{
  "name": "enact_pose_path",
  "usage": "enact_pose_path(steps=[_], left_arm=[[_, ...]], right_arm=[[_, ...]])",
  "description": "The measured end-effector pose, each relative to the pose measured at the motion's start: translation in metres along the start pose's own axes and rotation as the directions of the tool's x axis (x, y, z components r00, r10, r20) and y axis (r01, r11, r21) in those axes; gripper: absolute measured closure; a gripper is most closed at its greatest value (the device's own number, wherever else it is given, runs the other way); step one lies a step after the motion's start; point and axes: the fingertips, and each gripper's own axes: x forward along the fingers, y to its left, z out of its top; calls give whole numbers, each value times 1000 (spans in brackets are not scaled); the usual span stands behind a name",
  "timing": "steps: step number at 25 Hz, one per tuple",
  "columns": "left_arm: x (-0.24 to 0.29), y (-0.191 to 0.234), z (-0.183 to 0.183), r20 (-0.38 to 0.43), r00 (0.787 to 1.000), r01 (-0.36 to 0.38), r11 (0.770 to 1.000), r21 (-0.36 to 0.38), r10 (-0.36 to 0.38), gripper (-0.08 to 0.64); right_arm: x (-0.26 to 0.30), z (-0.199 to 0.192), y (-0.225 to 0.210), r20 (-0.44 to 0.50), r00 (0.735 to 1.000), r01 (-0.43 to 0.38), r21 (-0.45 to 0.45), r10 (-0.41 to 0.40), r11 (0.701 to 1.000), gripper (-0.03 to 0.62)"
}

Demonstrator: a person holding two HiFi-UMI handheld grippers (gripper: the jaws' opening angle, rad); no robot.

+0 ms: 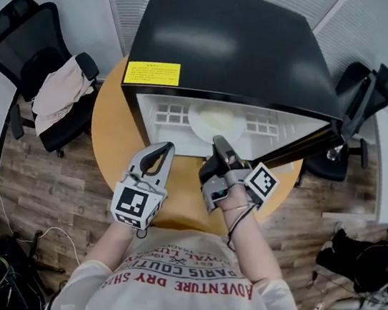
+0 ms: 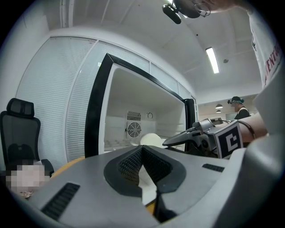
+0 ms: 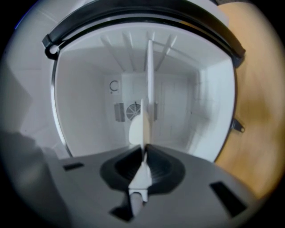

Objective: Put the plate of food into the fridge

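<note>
A black mini fridge [image 1: 233, 41] stands open on a round wooden table [image 1: 108, 123]. A white plate [image 1: 215, 121] rests on the white shelf just inside the opening; I cannot make out any food on it. My right gripper [image 1: 218, 146] reaches into the opening, turned on its side. Its jaws are nearly together on the near rim of the plate [image 3: 136, 131], seen edge-on at the right gripper [image 3: 144, 149]. My left gripper [image 1: 162, 149] hangs in front of the fridge, left of the right one, shut and empty [image 2: 142, 149]. From there the plate [image 2: 151, 139] shows inside the fridge.
The fridge door [image 1: 303, 149] is swung out to the right. A black office chair [image 1: 40, 70] draped with cloth stands left of the table, another chair [image 1: 363, 89] at the right. Cables lie on the wood floor [image 1: 16, 232]. A person [image 2: 238, 107] stands far off.
</note>
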Motion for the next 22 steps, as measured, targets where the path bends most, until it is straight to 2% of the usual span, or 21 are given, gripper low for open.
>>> enact_pose_path(steps=[7, 13, 17, 22], left_arm=[[9, 0, -1, -4, 1000, 17, 1000, -9, -17, 534], [13, 9, 1, -2, 1000, -1, 1000, -11, 1, 534], [16, 12, 1, -1, 1000, -1, 1000, 4, 1, 534], [19, 10, 1, -9, 1000, 1, 1000, 0, -1, 534]], right_arm=[[11, 11, 1, 25, 1000, -10, 15, 10, 1000, 543], [18, 14, -1, 42, 999, -12, -2, 12, 1000, 538], [20, 13, 1, 57, 998, -17, -50, 20, 999, 528], [20, 12, 2, 64, 998, 16, -104, -9, 994, 523]])
